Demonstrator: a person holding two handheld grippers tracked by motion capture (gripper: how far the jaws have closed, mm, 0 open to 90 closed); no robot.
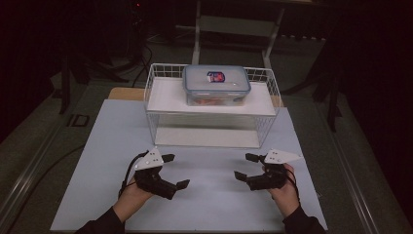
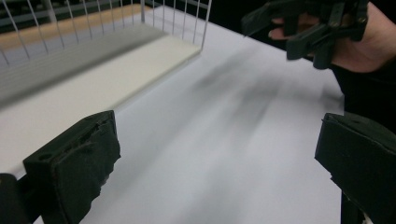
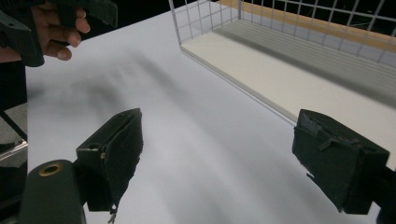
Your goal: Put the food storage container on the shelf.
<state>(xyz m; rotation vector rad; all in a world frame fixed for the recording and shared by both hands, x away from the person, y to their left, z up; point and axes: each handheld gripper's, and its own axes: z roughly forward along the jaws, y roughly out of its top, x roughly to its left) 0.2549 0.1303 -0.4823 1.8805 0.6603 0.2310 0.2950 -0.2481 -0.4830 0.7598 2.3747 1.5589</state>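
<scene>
**Both grippers wait in front of the wire rack and the lidded box**

While the lidded box [image 1: 216, 85] sits on the upper shelf of the wire rack [image 1: 212, 108], at about twelve o'clock from the hands, nothing touches it. It is a clear plastic box with a clip-on lid, a small label on top and something orange-red showing through its wall. It rests near the middle of the shelf, its long side facing the person. The rack stands at the far half of the white table [image 1: 97, 161], and its lower shelf lies bare.

Nearer the person, the left gripper [image 1: 175, 170] hovers at about seven o'clock from the box and the right gripper [image 1: 247, 166] at about five o'clock, well apart from each other and from the rack. Each one's jaws stand wide open and hold nothing; the gripper views show bare table between the black pads.

The likely step is a reach for the box with both grippers. To do it well, bring them up over the rack's front edge together, one toward each short end of the box, keeping the jaws spread until the pads bracket the lid's rim. Approach level, since the wire sides at nine and three o'clock leave little room to swing, and close both evenly so the box does not skew or slide back.
</scene>
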